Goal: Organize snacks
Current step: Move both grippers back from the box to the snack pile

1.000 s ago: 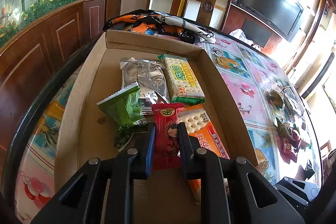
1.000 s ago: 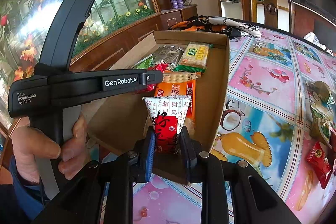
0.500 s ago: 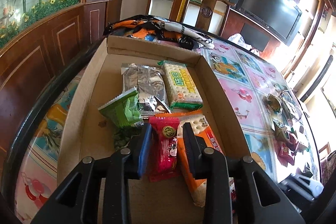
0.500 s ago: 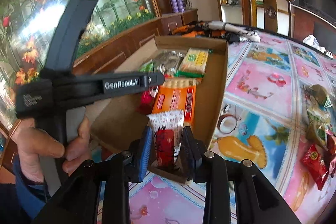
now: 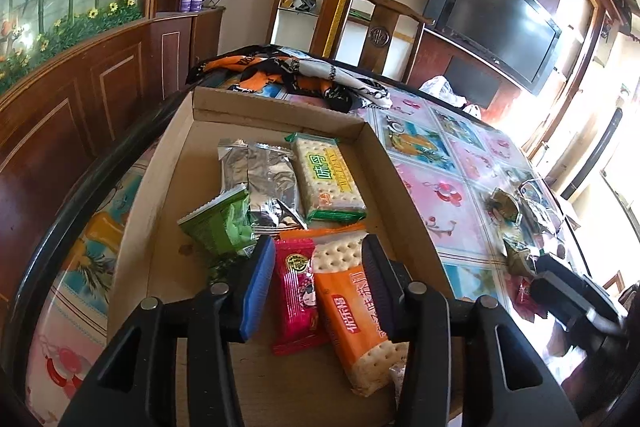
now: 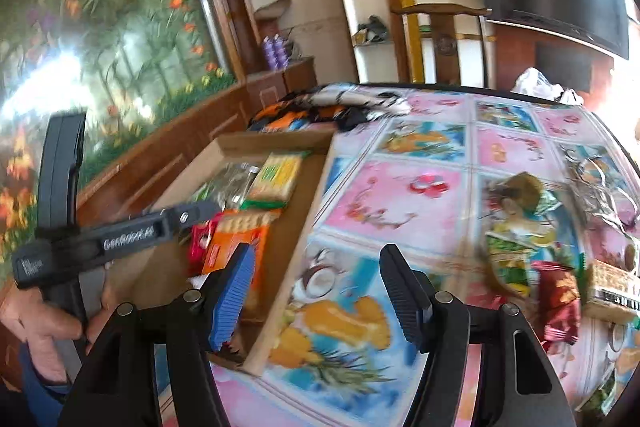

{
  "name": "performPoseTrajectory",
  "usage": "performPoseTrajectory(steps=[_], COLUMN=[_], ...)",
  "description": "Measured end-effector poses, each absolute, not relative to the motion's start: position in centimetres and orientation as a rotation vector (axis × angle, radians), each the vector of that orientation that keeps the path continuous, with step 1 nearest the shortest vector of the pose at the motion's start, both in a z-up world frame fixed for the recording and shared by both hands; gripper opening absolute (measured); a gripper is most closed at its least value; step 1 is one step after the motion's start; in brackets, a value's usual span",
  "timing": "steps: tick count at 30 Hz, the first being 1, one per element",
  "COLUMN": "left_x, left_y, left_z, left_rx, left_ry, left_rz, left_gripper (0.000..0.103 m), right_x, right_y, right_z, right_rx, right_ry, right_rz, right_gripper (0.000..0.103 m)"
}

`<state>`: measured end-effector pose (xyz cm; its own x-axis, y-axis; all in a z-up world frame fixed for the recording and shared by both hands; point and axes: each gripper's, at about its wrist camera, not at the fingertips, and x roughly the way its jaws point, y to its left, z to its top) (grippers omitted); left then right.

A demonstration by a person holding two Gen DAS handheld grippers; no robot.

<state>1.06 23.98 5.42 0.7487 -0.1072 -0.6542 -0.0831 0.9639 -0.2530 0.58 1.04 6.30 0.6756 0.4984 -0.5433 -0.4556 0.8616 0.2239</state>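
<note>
Released since a second ago, the red packet [image 5: 297,295] is now seen from the left wrist lying flat in the cardboard box [image 5: 404,183], beside the orange cracker pack [image 5: 352,319], between the spread fingers of the left gripper [image 5: 318,281], which holds nothing. Green and silver packets lie further in. From the right wrist, blurred, the right gripper [image 6: 318,297] is seen spread wide and empty over the box's edge and the flowered tablecloth [image 6: 400,203], with loose snacks [image 6: 520,247] well apart to the right.

My left gripper [image 5: 318,283] is black with silver screws and one blue ribbed pad. My right gripper [image 6: 316,293] matches it. My bare hand [image 6: 38,319] shows a blue sleeve.
</note>
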Motion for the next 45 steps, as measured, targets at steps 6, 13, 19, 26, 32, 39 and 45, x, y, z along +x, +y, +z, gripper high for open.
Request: performPoseTrajectory(steps=[6,13,19,26,32,39,45], left_x=[1.0,0.9,0.9,1.1,1.1,1.0,0.5], left_y=[23.6,23.5,23.3,22.9,22.8,22.2,20.7], left_z=[5.6,5.9,5.9,5.8,5.7,5.7,6.3], left_rx=[-0.271,-0.273,-0.26,-0.246,-0.242,-0.217,-0.167], left_ry=[0.718,0.705,0.706,0.717,0.721,0.716,0.698], left_rz=[-0.037,-0.044,-0.041,-0.04,-0.047,-0.059,-0.052], left_gripper=[0.046,0.059,0.063,0.063,0.063,0.063,0.063], right_x=[1.6,2.8,3.4,4.3,5.0,5.3,5.0], right_y=[-4.2,-9.5,-12.2,-13.9,-14.3,-14.0,-12.8], right_z=[6.7,6.2,5.7,4.2,2.5,1.8,1.7], right_rx=[0.212,0.347,0.391,0.349,0.36,0.331,0.252], right_ry=[0.585,0.627,0.678,0.784,0.873,0.915,0.92], right_rz=[0.445,0.411,0.338,0.217,0.2,0.185,0.192], right_gripper=[0.069,0.069,0.069,0.069,0.068,0.067,0.06])
